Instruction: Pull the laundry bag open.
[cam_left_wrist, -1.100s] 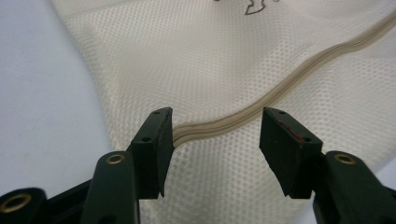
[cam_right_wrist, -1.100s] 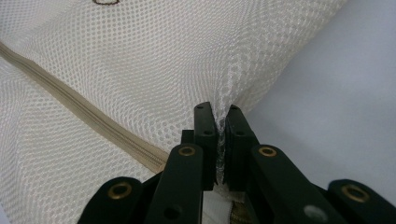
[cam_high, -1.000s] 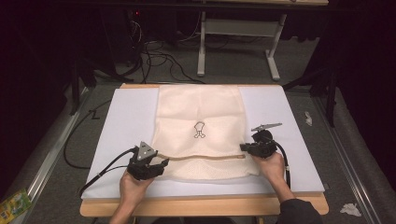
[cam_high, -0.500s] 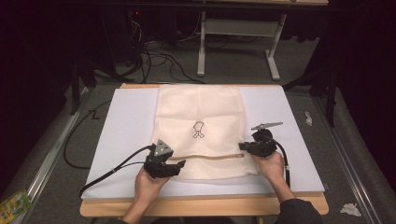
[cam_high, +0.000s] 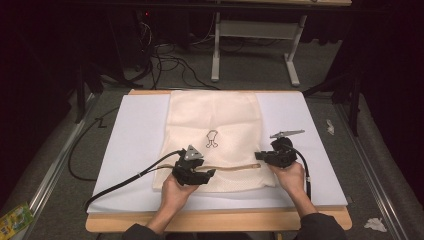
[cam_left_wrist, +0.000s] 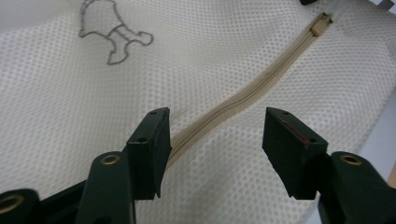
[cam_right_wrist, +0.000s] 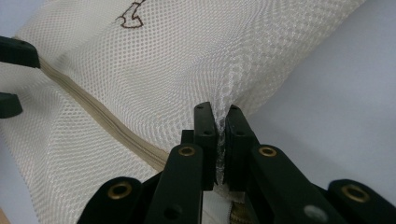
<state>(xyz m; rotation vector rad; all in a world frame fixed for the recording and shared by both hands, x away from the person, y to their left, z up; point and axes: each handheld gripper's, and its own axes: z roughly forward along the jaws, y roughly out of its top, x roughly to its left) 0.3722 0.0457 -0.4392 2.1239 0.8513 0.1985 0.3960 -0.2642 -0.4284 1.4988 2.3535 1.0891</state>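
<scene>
A cream mesh bag (cam_high: 215, 125) with a small outline drawing (cam_high: 212, 138) lies flat on a white board (cam_high: 135, 135). A beige zipper (cam_high: 232, 167) runs across its near end. My left gripper (cam_high: 209, 173) hovers over the zipper's left part, open. In the left gripper view the zipper tape (cam_left_wrist: 243, 95) passes between the pads (cam_left_wrist: 152, 140) without being pressed, and the jaws have just been closing a little. The zipper's pull (cam_left_wrist: 321, 24) lies far off. My right gripper (cam_high: 259, 156) is shut on the bag's mesh edge (cam_right_wrist: 220, 126) at the zipper's right end.
The board lies on a wooden table (cam_high: 215, 220). A black cable (cam_high: 125, 182) trails left from the left gripper. Beyond the table are floor cables and a white desk frame (cam_high: 255, 30). Crumpled paper (cam_high: 372, 223) lies on the floor at the right.
My left hand has slid right along the zipper, from the bag's left edge toward its middle. The right hand has kept still, pinching the mesh.
</scene>
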